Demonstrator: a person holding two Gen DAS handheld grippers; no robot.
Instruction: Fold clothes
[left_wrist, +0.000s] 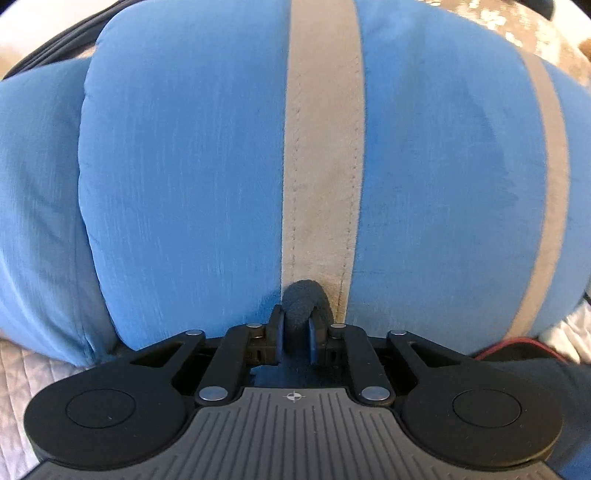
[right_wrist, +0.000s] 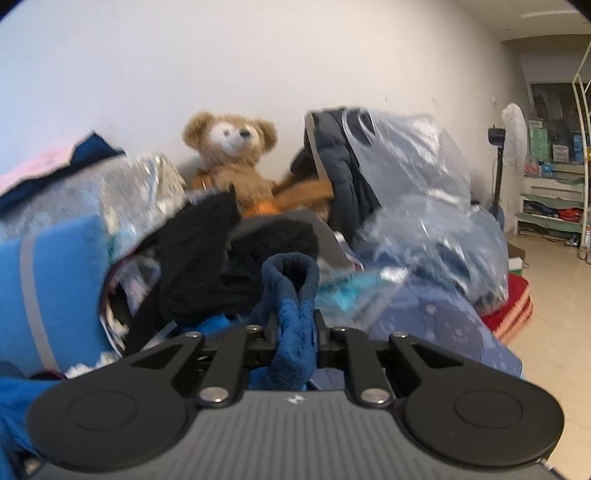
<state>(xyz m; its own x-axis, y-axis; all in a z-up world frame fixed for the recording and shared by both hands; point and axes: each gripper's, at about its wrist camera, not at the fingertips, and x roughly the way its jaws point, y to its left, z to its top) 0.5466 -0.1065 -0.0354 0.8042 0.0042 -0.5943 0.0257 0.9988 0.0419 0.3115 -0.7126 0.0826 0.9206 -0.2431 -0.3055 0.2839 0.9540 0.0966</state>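
The left gripper (left_wrist: 295, 334) pinches a dark fleece fold (left_wrist: 304, 302) between its pads, with a blue cushion (left_wrist: 184, 166) and its beige stripe (left_wrist: 321, 147) rising toward 12 o'clock. The right gripper (right_wrist: 295, 332) clamps a blue fleece garment (right_wrist: 291, 306) (its loop stands up between the fingers). Beyond, black knitwear (right_wrist: 207, 251) lies at 11 o'clock, a teddy bear (right_wrist: 231, 147) at 12, plastic bags (right_wrist: 417, 192) at 2.
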